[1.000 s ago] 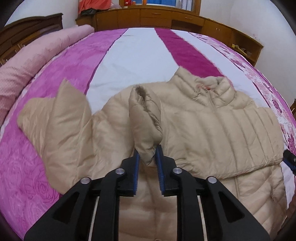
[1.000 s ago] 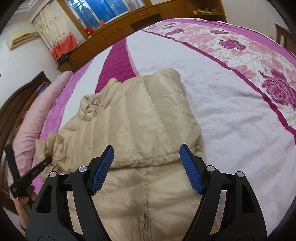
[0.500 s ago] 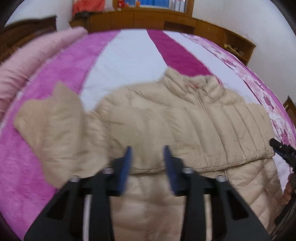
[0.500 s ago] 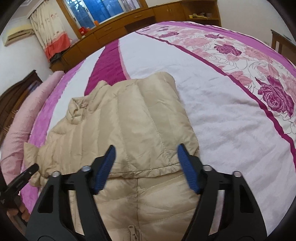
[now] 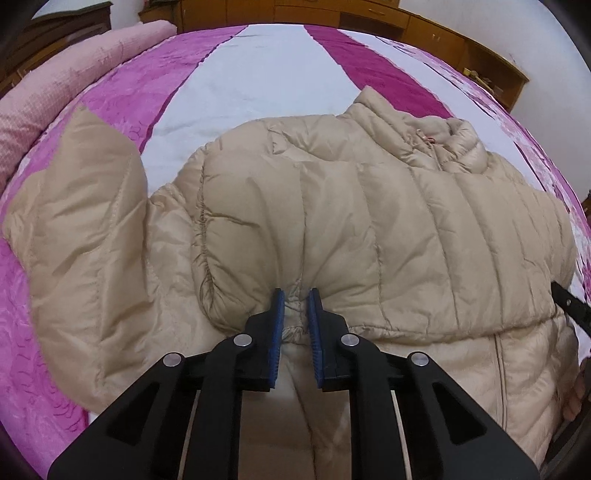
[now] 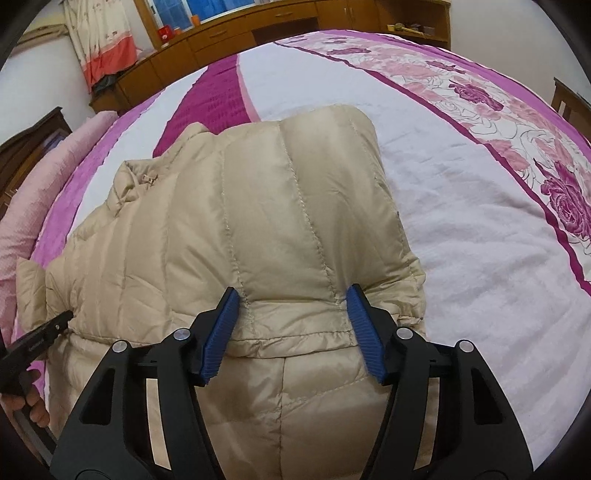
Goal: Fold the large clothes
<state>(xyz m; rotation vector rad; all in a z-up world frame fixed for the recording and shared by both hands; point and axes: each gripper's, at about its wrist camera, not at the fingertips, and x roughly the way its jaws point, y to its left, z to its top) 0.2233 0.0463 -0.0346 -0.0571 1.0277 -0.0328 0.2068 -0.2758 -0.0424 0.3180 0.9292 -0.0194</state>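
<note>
A beige quilted down jacket [image 5: 369,206] lies on the bed, collar at the far side, with its top part folded down over the body. My left gripper [image 5: 294,299] is shut on a pinch of the folded edge of the jacket near its middle. The jacket's left sleeve [image 5: 85,206] lies spread to the left. In the right wrist view my right gripper [image 6: 291,299] is open, its blue pads either side of the folded hem of the jacket [image 6: 258,206] at its right side, not closed on it.
The bed has a pink, purple and white floral quilt [image 6: 480,229]. A pink rolled blanket [image 5: 48,88] lies along the left. Wooden cabinets [image 6: 236,29] and a curtain [image 6: 107,44] stand beyond the far end of the bed.
My left gripper let go of the sleeve cuff it held up, opened, dropped toward the jacket and closed on its folded edge. My right gripper moved forward and down to the hem, still open.
</note>
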